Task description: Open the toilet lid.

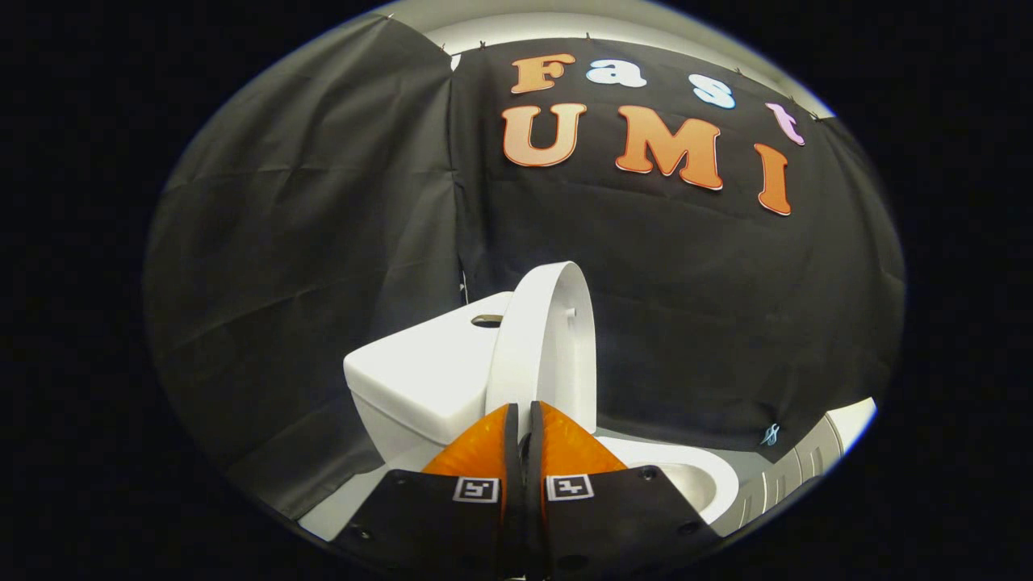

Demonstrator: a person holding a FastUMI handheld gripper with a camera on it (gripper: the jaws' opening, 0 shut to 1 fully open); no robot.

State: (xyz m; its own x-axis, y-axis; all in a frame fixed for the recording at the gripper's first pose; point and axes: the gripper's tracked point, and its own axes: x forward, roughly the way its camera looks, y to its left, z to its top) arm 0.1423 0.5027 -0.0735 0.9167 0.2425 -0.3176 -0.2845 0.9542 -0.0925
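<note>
One toilet [646,476], with one lid [541,347] standing raised and one tank [420,379] behind it carrying one flush button [487,320]. One tool [523,420] with two fingers, their tips nearly together, each bearing one square marker.

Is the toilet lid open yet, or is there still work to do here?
It looks nearly done. The lid stands raised on edge beside the tank, and the bowl lies uncovered. The gripper sits just before the lid's lower edge, its fingers close together with only a thin gap; whether they pinch the rim is unclear. What may remain is resting the lid against the tank and drawing away.
</note>
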